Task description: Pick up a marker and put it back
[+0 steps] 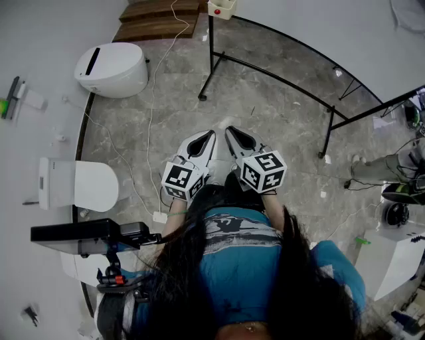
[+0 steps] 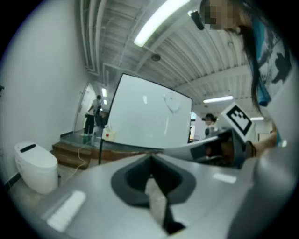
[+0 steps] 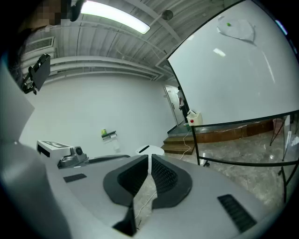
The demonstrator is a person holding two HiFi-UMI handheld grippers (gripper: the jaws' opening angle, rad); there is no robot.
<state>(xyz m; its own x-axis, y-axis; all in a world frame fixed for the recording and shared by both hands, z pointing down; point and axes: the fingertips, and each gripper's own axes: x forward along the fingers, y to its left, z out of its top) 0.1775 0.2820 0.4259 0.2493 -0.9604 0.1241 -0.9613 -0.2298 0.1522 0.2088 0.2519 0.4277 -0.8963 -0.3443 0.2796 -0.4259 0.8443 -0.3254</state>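
The left tool [image 1: 210, 135] and the right tool [image 1: 230, 131] are both shut and empty, side by side. No marker is discernible; it probably lies ahead at the whiteboard [image 3: 233, 79], equally near either tool.

Your hair [image 1: 299, 279] hides the floor at the head view's bottom, its top edge cuts off the small box [image 1: 222, 8], and in the left gripper view the left gripper [image 2: 150, 161] blocks the lower half while the people [image 2: 95, 114] at left centre are too blurred to make out.
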